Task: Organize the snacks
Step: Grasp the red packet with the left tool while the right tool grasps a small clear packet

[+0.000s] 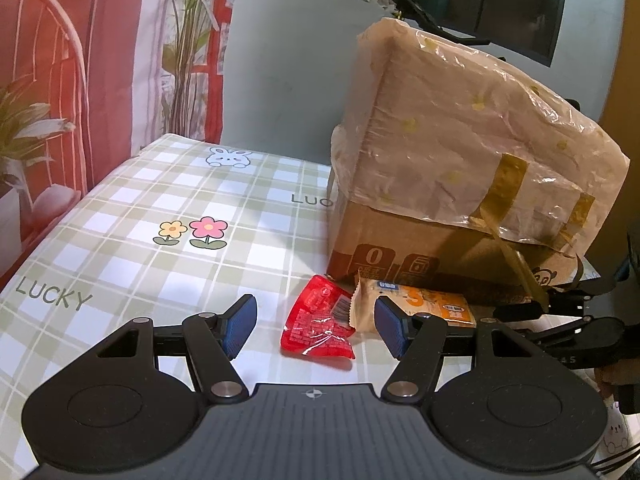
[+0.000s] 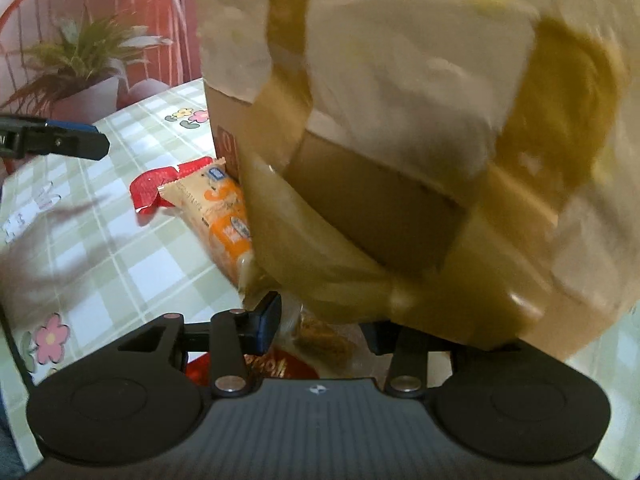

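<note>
My left gripper (image 1: pixel 316 328) is open and hovers low over the checked tablecloth (image 1: pixel 120 240). A red snack packet (image 1: pixel 318 330) lies on the cloth between its blue pads, touching neither. A cream and orange packet (image 1: pixel 428 304) lies beside it against the foot of a cardboard box (image 1: pixel 460 152) wrapped in plastic. In the right wrist view, which is blurred, my right gripper (image 2: pixel 320 330) sits right under the box (image 2: pixel 400 140), shut on a packet with a clear and red wrapper (image 2: pixel 324 340). The red packet (image 2: pixel 156 188) and the orange packet (image 2: pixel 224 216) lie to its left.
Loose brown tape (image 1: pixel 516 268) hangs off the box's lower corner, next to the right gripper's black linkage (image 1: pixel 580 320). One finger of the left gripper (image 2: pixel 76 142) shows at the left edge. A grey chair back (image 1: pixel 288 60) and red patterned fabric (image 1: pixel 100 60) stand behind the table.
</note>
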{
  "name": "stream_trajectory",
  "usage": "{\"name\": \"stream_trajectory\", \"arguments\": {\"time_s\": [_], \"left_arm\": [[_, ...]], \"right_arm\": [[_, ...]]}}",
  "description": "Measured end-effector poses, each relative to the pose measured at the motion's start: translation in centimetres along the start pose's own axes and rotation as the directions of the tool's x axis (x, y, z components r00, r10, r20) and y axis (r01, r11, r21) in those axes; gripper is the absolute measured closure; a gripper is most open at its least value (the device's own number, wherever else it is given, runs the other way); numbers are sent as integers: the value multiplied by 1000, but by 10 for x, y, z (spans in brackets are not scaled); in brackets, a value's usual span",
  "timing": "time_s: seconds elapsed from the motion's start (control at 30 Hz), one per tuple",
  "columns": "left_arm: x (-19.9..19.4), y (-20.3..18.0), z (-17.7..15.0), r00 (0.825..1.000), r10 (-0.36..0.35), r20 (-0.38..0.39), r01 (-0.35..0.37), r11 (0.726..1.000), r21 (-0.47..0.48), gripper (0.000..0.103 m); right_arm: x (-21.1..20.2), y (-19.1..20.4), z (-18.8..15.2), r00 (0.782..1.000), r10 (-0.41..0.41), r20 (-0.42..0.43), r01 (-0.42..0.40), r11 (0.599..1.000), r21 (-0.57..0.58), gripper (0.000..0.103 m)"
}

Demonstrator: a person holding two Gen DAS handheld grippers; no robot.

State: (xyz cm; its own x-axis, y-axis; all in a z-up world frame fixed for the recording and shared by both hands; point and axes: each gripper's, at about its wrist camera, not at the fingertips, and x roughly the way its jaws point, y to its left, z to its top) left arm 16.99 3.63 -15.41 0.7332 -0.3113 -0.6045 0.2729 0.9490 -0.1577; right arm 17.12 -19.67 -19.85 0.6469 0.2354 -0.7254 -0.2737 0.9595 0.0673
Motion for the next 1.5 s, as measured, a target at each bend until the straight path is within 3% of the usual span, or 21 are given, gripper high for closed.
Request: {"name": "stream_trajectory", "arguments": {"time_s": [0.23, 0.43, 0.6, 0.73, 0.87, 1.1, 1.23, 1.5], "left_arm": [[2, 0, -2, 1000, -1, -8, 1, 1000, -3, 36], [3, -2, -4, 1000, -5, -15, 5, 1000, 3, 36], [4, -2, -5, 1000, -7, -26, 7, 1000, 11, 36], [4, -3, -7, 999, -12, -34, 12, 1000, 17, 36], [5, -4, -10, 999, -16, -43, 17, 1000, 26, 36], [15, -4, -14, 998, -14, -66, 17, 998, 53, 36], [30, -6, -13, 997, 10, -82, 0, 992, 125, 36], [62, -11, -12, 990, 28, -136, 2, 976, 217, 35]], "right_arm": [[-23, -7, -2, 997, 41, 61, -42, 999, 29, 57], [-23, -8, -4, 1000, 18, 16, -16, 996, -90, 57], [-17, -8, -3, 1000, 15, 21, -13, 993, -121, 57], [-8, -4, -4, 999, 37, 10, -36, 992, -123, 65], [-6, -5, -7, 998, 64, 23, -62, 994, -86, 79], [-19, -14, -15, 995, 42, 85, -44, 999, 16, 82], [-31, -17, -21, 989, 30, 143, -44, 994, 98, 82], [-37, -21, -28, 985, 17, 169, -45, 986, 161, 84]]}}
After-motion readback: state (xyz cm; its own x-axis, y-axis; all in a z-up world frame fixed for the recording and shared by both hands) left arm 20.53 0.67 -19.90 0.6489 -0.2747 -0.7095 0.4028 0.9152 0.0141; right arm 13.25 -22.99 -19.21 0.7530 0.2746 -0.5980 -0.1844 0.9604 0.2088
